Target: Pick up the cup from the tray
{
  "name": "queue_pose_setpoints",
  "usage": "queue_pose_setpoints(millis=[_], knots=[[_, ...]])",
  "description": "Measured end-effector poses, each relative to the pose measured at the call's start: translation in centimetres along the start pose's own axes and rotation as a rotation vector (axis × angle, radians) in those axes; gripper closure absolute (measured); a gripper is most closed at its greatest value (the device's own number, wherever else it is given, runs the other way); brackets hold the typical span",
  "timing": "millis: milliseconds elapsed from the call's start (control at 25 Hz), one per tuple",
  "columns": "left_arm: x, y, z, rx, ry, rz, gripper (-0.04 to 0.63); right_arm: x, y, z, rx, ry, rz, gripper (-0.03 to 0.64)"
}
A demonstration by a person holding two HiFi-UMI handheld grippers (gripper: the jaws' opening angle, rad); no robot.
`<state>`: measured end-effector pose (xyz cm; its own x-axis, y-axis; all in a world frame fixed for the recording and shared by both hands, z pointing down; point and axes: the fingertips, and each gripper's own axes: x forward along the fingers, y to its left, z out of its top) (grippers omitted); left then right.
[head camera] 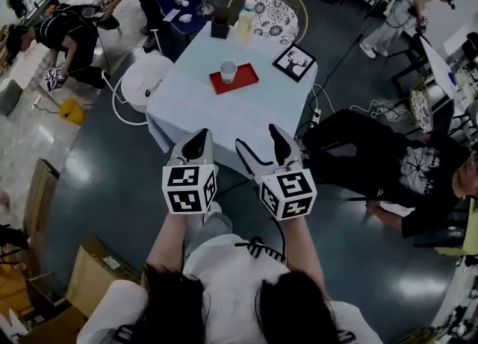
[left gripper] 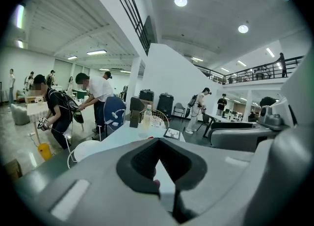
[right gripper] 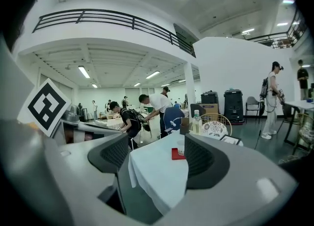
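Though the small white cup (head camera: 228, 72) stands on a flat red tray (head camera: 244, 80), the closed left hand-held gripper (head camera: 199, 139) and gaping right hand-held gripper (head camera: 258, 136) hover well short.

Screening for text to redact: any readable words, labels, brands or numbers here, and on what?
No readable words or numbers in any view.
Left marker cube, right marker cube: square patterns only, no letters.
Bottle label: too small to read.
Framed picture: deer drawing, no text.
T-shirt print: too blurred to read.
Cup and tray: plain.
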<state>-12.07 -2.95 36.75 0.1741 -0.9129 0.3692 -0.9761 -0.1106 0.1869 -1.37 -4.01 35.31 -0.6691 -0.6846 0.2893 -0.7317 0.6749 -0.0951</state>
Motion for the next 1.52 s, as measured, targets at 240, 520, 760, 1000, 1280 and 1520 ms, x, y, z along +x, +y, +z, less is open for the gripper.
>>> queue_pose_setpoints(millis=[240,520,760,1000,1280,1520], knots=[[3.7,3.4,2.4,0.001,-0.004,-0.010,0.595,5.1,-1.5,0.9,0.028,0.013,-0.022,0.244],[6.7,6.1,3.5,0.000,-0.002,0.001,0.595,9.8,-2.8,1.5,0.062,0.017,-0.030,0.210],[9.0,7.9,3.5,-0.021,-0.001,0.028,0.594,13.9,-5.3,2.1,0.051,0.036,-0.026,0.197],[13.4,9.2,3.1,-0.036,0.037,0.034,0.595,18.3,-7.3,0.4,-0.003,0.080,-0.023,0.176],[20.1,11.1,1.5,-0.071,0.073,0.079,0.595,24.5,-11.1,-2.7,0.009,0.130,-0.023,0.164],[25.9,13.1,0.1,-0.089,0.112,0.113,0.594,30.2,-13.7,-5.5,-0.028,0.198,0.015,0.163]])
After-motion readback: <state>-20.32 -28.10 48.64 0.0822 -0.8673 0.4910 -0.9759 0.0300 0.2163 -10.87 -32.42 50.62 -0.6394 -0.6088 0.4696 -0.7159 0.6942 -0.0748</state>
